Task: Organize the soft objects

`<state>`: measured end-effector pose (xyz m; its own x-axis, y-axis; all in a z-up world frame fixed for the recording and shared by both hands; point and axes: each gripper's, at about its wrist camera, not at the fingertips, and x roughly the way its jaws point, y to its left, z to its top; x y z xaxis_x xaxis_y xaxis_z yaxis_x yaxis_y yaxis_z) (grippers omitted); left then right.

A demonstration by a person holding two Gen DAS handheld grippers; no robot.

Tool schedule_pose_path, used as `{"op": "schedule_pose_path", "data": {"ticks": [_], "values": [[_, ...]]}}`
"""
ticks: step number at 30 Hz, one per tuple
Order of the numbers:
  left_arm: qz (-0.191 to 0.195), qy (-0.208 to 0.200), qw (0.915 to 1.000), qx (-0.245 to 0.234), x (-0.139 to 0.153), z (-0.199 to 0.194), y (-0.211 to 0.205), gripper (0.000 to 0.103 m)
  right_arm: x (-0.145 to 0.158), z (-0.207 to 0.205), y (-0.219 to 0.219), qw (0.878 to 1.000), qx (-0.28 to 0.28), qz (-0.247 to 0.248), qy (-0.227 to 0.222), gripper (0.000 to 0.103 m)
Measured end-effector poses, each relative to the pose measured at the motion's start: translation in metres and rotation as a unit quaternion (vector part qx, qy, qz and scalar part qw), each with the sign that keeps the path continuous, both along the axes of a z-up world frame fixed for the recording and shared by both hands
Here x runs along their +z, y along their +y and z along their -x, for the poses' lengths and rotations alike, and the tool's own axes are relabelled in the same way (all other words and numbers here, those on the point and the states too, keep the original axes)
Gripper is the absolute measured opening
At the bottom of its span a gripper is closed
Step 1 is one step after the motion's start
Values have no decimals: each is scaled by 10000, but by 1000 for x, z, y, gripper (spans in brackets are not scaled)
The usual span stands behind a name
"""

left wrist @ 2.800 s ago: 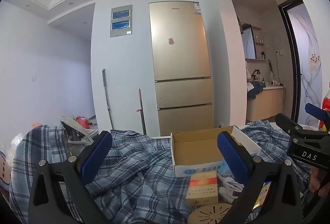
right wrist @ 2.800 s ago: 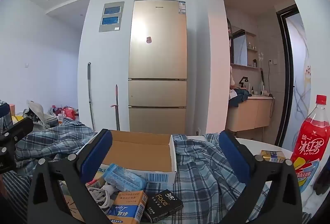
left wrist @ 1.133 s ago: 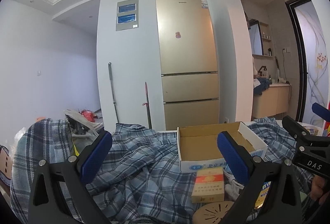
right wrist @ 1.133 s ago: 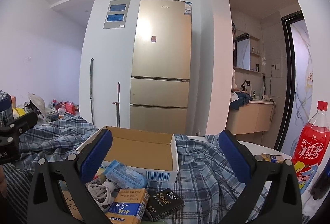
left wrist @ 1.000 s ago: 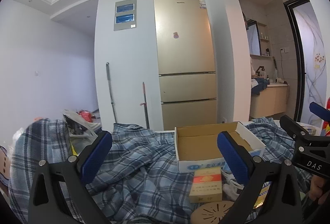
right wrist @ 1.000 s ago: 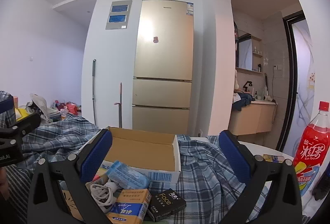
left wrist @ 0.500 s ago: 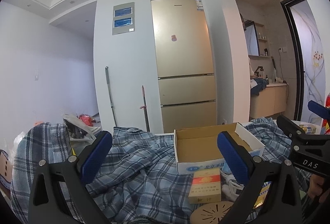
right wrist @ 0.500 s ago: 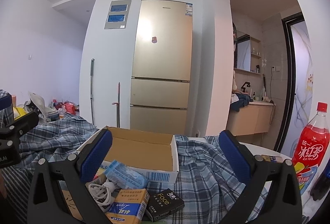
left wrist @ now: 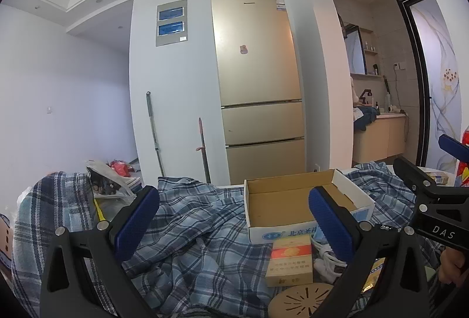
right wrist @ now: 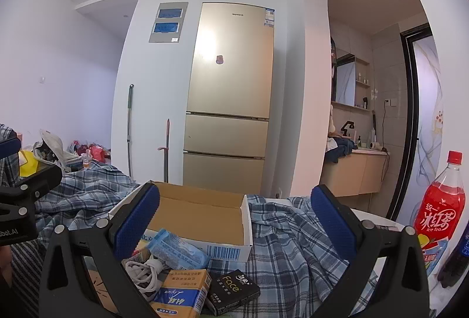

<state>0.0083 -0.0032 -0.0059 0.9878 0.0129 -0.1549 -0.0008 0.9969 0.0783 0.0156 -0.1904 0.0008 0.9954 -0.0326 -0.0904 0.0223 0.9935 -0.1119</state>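
We are poised over the clutter, nothing picked up yet.

Both the left gripper (left wrist: 233, 218) and right gripper (right wrist: 234, 218) stand wide and empty above the plaid cloth (left wrist: 193, 233). The cardboard box (right wrist: 202, 215) sits empty at the far side; the blue tissue pack (right wrist: 176, 249) lies just near of it. Next, we judge, one gripper must descend onto something soft.

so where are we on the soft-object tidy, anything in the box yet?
Nothing done: the cardboard box is empty. In hand: nothing; left gripper and right gripper are both open, held above the clutter. Left: the plaid cloth lies crumpled around the box, and the blue tissue pack sits outside it among the cartons.
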Motion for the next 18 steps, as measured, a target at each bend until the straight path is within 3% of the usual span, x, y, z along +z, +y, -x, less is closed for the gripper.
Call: {"op": "schedule_pose_path", "data": {"ticks": [18], "values": [[70,86,9999,-86,0,-3,-2,103,1,6,2,9999,46,49,-141,103]]}}
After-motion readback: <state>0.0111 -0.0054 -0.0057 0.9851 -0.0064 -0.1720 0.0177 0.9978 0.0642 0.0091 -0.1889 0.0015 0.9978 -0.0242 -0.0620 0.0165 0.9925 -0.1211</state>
